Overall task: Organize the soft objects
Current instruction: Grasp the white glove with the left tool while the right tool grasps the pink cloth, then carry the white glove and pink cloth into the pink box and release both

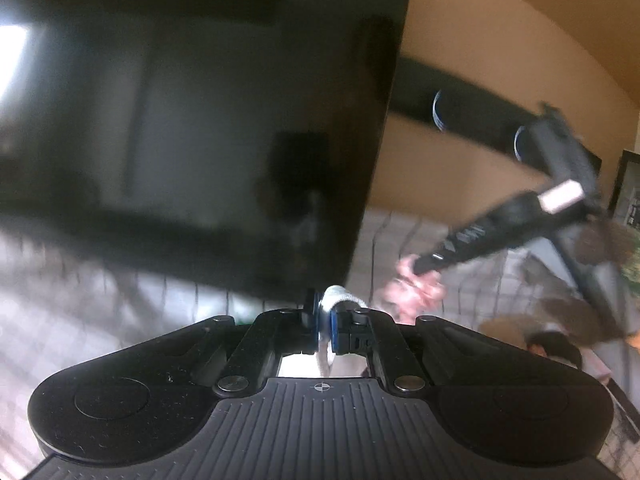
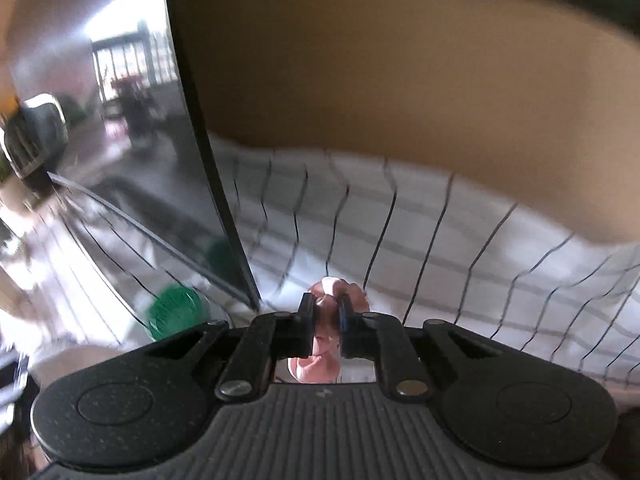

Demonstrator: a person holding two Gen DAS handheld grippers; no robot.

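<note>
My left gripper (image 1: pixel 325 322) is shut on a small white soft object (image 1: pixel 340 296), held above the checked cloth close to a big black screen. My right gripper (image 2: pixel 325 316) is shut on a pink soft toy (image 2: pixel 320 356) that hangs between and below its fingers. The right gripper also shows in the left wrist view (image 1: pixel 424 270) at the right, blurred, with the pink toy (image 1: pixel 416 292) at its tip. Both views are motion-blurred.
A large black screen (image 1: pixel 192 120) stands on a white cloth with dark grid lines (image 2: pixel 400 220); its edge shows in the right wrist view (image 2: pixel 208 148). A green round object (image 2: pixel 176 310) lies by the screen's base. A tan wall (image 2: pixel 380 80) is behind.
</note>
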